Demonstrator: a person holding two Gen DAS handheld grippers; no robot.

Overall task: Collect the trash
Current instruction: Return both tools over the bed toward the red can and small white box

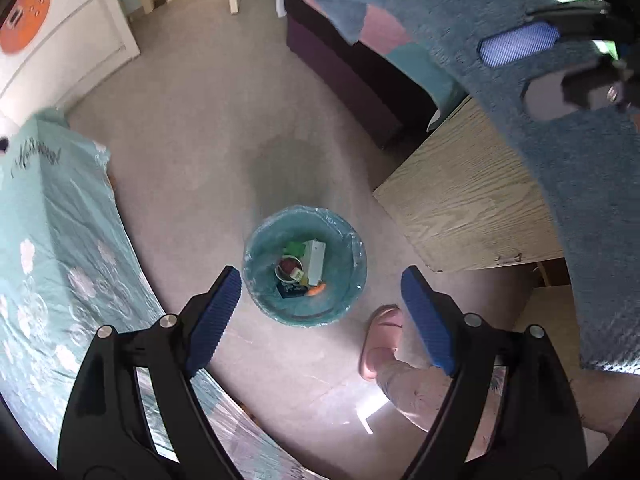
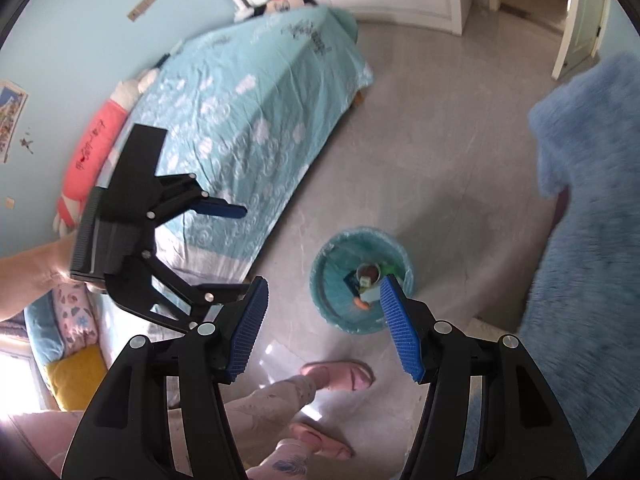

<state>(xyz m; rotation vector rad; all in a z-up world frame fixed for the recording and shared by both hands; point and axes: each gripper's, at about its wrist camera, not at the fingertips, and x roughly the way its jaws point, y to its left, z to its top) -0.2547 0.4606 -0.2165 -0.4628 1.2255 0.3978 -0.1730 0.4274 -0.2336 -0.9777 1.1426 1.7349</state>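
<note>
- Hovering above a bedroom floor, the left gripper (image 1: 321,312) is seen pointing steeply downward, its two blue ribbed pads held wide apart with nothing between them.
- Directly below the gap of its jaws, a round teal trash bin (image 1: 304,266) lined with a clear plastic bag is seen standing on the grey floor (image 1: 192,184).
- Inside the bin, trash (image 1: 302,270) is seen: a white carton, a small round cup, something green, a dark card and an orange scrap.
- Just below and right of the left gripper, a foot in a pink slipper (image 1: 380,340) is planted on the floor beside the bin.
- To its left, a bed (image 1: 60,240) covered in a teal sheet with white clouds is seen.
- To its right, a pale wooden cabinet (image 1: 472,200) stands, and a shaggy blue cloth (image 1: 560,200) hangs across that side.
- The right gripper (image 2: 323,328) is also held high and pointed down, its blue pads apart and empty.
- The same bin (image 2: 332,312) lies just beyond its right pad, on the floor below.
- In the right wrist view, the left gripper (image 2: 228,240) is seen to the left, held by a hand (image 2: 36,268), in front of the bed.
- Farther off on the bed, a long pink plush toy (image 2: 96,148) lies against the pale blue wall.
</note>
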